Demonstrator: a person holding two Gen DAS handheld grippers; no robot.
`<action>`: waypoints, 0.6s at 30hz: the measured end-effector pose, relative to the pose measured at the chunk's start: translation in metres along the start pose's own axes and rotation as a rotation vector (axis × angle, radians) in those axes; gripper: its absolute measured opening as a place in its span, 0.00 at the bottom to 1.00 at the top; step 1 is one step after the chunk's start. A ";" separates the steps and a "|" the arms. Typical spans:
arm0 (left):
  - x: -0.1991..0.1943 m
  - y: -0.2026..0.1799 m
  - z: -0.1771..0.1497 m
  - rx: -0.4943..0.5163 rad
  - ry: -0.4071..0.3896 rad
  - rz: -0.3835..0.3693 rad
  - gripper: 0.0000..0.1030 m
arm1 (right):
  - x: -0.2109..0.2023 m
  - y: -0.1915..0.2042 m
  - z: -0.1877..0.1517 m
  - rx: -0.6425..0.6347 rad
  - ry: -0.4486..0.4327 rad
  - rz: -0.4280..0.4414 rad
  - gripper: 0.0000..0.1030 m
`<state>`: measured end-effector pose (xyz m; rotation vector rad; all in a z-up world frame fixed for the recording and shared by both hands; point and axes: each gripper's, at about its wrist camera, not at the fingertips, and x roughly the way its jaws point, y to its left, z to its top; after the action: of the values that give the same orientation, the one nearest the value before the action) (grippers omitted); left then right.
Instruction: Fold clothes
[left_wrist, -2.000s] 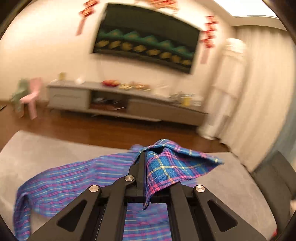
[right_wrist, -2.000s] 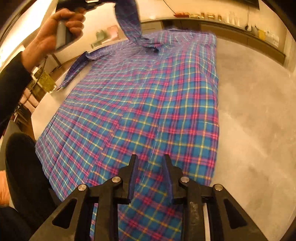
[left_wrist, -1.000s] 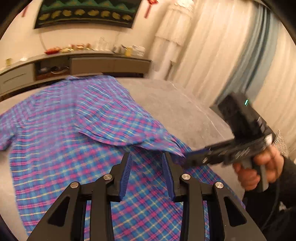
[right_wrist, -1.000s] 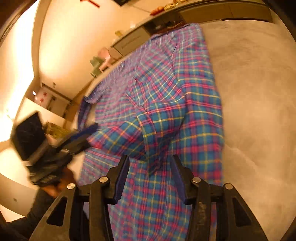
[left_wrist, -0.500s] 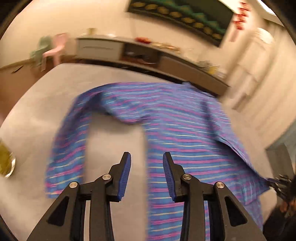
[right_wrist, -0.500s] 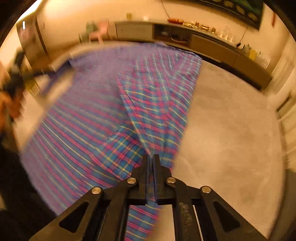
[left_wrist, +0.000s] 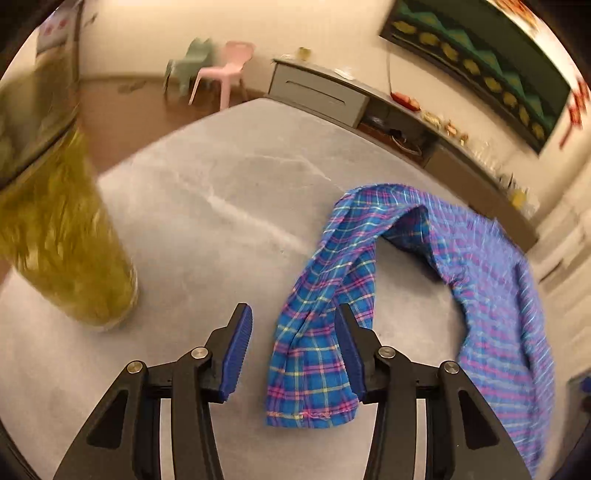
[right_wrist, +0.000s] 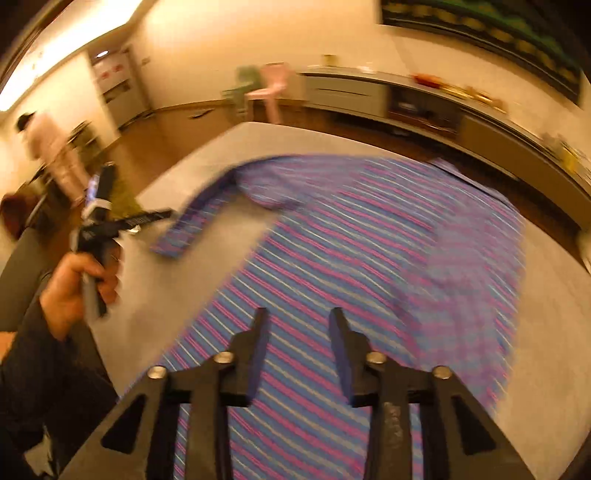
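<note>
1. blue and pink plaid cloth shirt (right_wrist: 369, 266) lies spread on the grey stone-look surface (left_wrist: 221, 192), one sleeve (left_wrist: 325, 295) reaching toward its left edge.
2. left gripper (left_wrist: 295, 347), jaws just widened, hangs parted over the sleeve cuff, not pinching.
3. right gripper (right_wrist: 297, 354), jaws just reopened, empty above the shirt body.

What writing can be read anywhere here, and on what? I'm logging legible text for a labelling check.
No text can be read.
Black left gripper: white print along its side, too blurred to read.
Red hanging ornaments beside the dark wall picture: any characters are too blurred.
Red-marked panels on the far wall: too small to read.
Blue plaid shirt: no label shows.
</note>
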<state>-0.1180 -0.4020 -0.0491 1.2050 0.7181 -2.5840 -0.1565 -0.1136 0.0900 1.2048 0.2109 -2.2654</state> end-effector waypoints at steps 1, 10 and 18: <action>-0.004 0.004 0.001 -0.029 -0.003 -0.034 0.45 | 0.017 0.018 0.015 -0.022 0.008 0.028 0.39; -0.061 0.042 -0.024 -0.235 -0.083 -0.173 0.43 | 0.177 0.159 0.078 -0.179 0.077 0.144 0.50; -0.088 0.051 -0.026 -0.182 -0.165 -0.187 0.43 | 0.254 0.207 0.064 -0.309 0.155 0.047 0.50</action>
<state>-0.0245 -0.4351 -0.0139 0.8986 1.0472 -2.6541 -0.2016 -0.4122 -0.0518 1.2034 0.5639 -2.0090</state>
